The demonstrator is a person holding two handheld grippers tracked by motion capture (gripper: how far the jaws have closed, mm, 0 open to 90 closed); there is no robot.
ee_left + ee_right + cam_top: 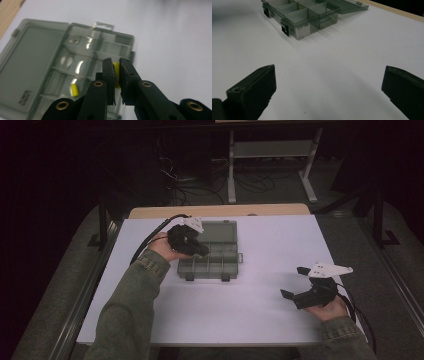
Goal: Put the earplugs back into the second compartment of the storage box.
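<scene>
My left gripper (117, 75) is clenched on a small yellow piece (116, 72), and I hold it above the open box (210, 251) that lies on the table (250, 310). In the left gripper view a second yellow piece (74, 90) lies already in one compartment of the box, close to the near wall. The lid (27, 62) is folded flat to the side. My right gripper (300, 287) rests over the table well apart from the box, with its jaws released and nothing between them.

I judge that the step now is to put the held piece into a compartment. To do it well, I should bring the tips straight over the middle of the chosen compartment, away from the thin dividers, because the piece may land on a divider edge and roll into the wrong cell. I should go down low before I release, so the piece does not bounce out. I cannot tell how deep the pads hold the piece, so I would open slowly. The right gripper can stay where it is.
</scene>
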